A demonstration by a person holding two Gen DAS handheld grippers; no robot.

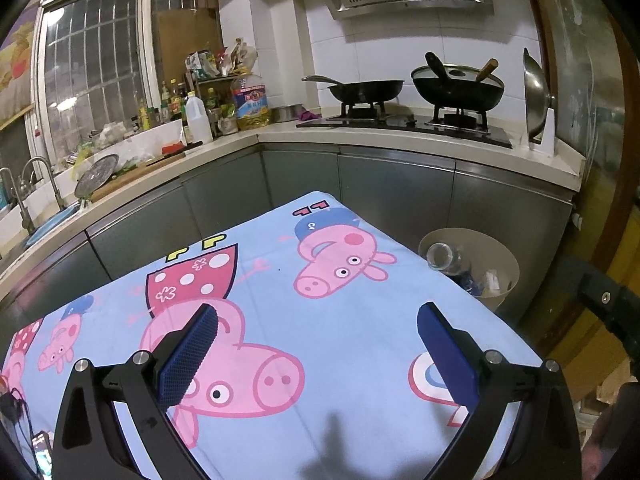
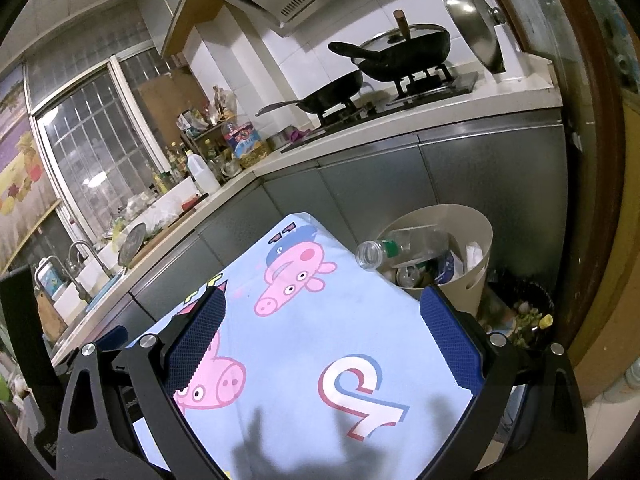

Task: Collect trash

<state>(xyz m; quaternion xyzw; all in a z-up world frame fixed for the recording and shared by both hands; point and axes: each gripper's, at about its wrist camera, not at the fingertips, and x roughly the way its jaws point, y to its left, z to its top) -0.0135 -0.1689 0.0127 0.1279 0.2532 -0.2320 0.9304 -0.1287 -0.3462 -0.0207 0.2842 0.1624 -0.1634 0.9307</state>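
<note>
A beige trash bin (image 1: 504,268) (image 2: 480,240) stands on the floor past the table's far right corner. A clear plastic bottle (image 1: 444,258) (image 2: 384,250) sticks out of it, neck toward me, among wrappers and a can. My left gripper (image 1: 318,320) hovers open over the light blue cartoon-pig tablecloth (image 1: 340,340), nothing between its blue pads. My right gripper (image 2: 322,308) is also open and empty above the same cloth (image 2: 304,340), its right finger (image 2: 452,340) close to the bin's rim.
Grey kitchen cabinets (image 1: 360,184) wrap behind the table. The counter holds two black pans on a stove (image 1: 404,120), oil bottles (image 1: 250,102) and a sink (image 1: 36,216). A second dark bin with food scraps (image 2: 524,312) sits right of the beige one. A phone (image 1: 42,448) lies at the cloth's near left.
</note>
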